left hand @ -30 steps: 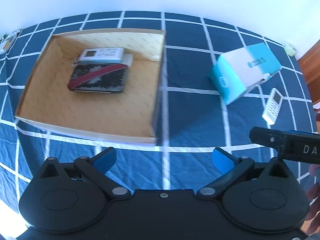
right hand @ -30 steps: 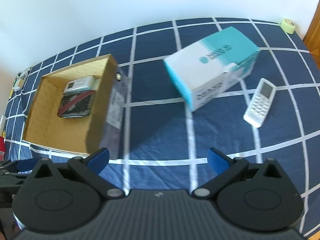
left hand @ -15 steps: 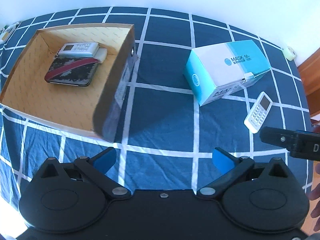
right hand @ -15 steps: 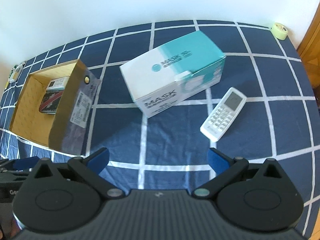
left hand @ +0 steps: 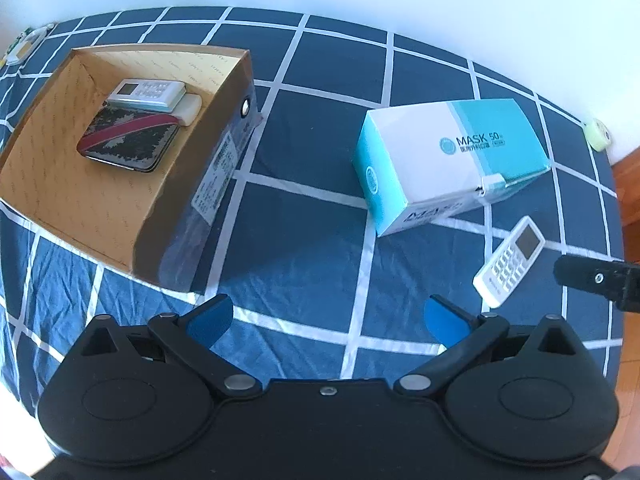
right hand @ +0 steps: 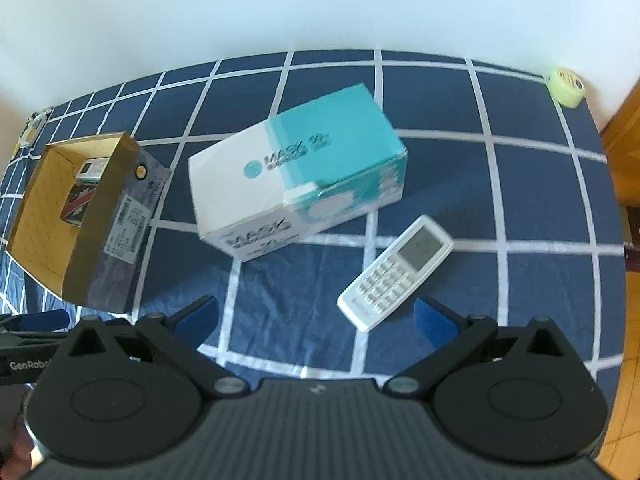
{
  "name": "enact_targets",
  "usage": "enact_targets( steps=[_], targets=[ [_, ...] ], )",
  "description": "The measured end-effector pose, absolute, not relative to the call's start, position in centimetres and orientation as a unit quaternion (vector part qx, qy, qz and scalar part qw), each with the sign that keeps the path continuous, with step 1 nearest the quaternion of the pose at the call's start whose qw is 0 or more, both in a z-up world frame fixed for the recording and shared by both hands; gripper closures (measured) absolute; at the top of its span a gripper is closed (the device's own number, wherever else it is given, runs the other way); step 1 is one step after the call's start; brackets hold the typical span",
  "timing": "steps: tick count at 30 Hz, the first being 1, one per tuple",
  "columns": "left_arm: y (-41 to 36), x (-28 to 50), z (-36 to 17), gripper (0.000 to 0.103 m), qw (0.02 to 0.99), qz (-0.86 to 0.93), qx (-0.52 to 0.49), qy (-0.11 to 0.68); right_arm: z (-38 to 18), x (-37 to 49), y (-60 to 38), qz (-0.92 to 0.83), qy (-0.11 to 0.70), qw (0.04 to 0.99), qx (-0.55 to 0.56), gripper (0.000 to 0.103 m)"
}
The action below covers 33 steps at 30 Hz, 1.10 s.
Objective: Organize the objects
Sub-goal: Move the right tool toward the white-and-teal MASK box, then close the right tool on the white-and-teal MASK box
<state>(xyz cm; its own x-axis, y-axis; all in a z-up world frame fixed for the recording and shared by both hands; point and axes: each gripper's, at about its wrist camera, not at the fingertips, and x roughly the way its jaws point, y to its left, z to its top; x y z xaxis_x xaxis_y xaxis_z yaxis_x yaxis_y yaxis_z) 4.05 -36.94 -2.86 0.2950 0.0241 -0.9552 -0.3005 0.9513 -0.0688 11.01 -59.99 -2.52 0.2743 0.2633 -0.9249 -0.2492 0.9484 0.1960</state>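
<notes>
Mask box (left hand: pixel 452 160): lettering "MASK 50", teal and white, centre right of frame on checked bed cover (left hand: pixel 304 240). White remote (right hand: pixel 396 272): lower centre, just beyond and between jaws of right gripper (right hand: pixel 316 316), not touching. Cardboard box (left hand: pixel 120 208): upper left, printed label on side wall, holding second remote (left hand: pixel 146 94) atop dark case (left hand: pixel 128 142). Tape roll (right hand: pixel 566 86): far upper right. Left gripper (left hand: pixel 328 316): "GenRobo" partly legible. Both jaws released, empty.

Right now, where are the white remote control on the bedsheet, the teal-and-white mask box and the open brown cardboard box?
white remote control (right hand: pixel 396 273): right wrist view, keypad.
teal-and-white mask box (left hand: pixel 452 148): left wrist view, top face.
open brown cardboard box (left hand: pixel 200 152): left wrist view, right wall.
</notes>
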Motion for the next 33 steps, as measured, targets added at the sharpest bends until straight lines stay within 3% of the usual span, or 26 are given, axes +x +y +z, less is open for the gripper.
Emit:
enact_targets(
  steps=[19, 33],
  targets=[
    [-38.3, 12.6, -6.0, 0.000, 0.779, 0.151, -0.144, 0.591, -5.9, 24.0, -58.9, 0.239, 0.599, 0.762, -0.064, 0.000],
    [-39.1, 17.1, -8.9, 0.000, 0.769, 0.164, -0.164, 0.596, -10.0, 30.0, -57.4, 0.274, 0.630, 0.725, -0.047, 0.000]
  ],
)
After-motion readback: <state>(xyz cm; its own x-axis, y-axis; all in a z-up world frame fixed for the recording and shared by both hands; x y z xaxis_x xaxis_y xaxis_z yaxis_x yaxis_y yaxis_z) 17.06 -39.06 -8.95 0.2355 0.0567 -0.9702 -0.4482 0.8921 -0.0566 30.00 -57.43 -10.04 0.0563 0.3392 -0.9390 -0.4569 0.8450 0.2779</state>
